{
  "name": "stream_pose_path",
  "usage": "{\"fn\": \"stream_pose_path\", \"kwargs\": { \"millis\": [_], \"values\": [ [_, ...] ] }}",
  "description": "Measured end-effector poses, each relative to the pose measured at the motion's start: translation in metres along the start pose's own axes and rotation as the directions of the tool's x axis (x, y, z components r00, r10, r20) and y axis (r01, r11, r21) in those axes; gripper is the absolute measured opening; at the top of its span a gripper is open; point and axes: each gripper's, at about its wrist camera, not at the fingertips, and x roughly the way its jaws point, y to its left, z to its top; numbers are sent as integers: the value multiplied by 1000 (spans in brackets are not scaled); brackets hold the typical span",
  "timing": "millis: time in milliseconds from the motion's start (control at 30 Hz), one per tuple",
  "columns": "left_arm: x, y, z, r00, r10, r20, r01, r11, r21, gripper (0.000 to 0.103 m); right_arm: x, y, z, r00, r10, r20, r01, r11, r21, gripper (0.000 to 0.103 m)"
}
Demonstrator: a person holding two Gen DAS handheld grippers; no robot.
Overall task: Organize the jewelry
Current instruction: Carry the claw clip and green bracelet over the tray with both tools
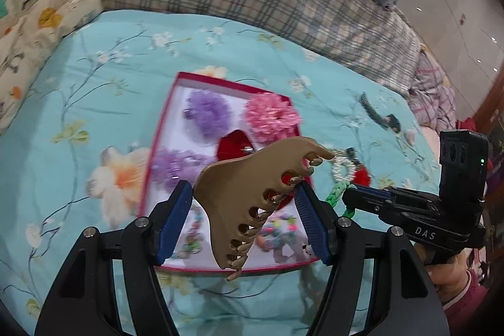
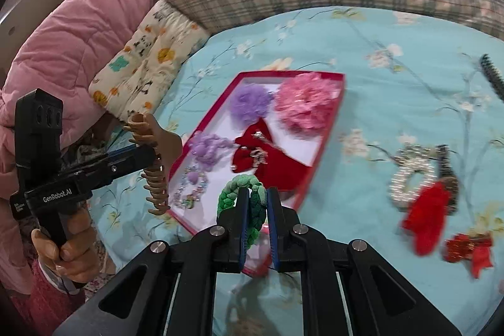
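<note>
While both grippers hang over the flowered bedspread (image 1: 94,90), each is loaded. Left gripper (image 1: 244,211): fingers clamped on a tan hair claw (image 1: 252,188), held tilted above the lower edge of the red box (image 1: 157,147), centre frame. Right gripper (image 2: 255,210): fingers pressed together on a green braided hair tie (image 2: 234,189), bottom centre, over the box's near corner. Inside the box: purple scrunchie (image 2: 250,101), pink scrunchie (image 2: 307,106), red bow (image 2: 261,159). Pearl scrunchie (image 2: 409,178) and red piece (image 2: 425,219) lie on the bedspread, right of the box.
</note>
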Motion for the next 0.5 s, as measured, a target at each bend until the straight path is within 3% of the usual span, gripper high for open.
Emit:
{"fn": "stream_pose_path", "kwargs": {
  "millis": [167,500],
  "values": [
    [10,14,-4,998,60,-27,-60,998,-3,67,32,13,1,998,10,-54,-12,1000,-29,11],
    [35,19,-11,993,93,-73,-94,996,2,67,65,11,-2,992,-45,-116,38,998,-58,11]
  ]
}}
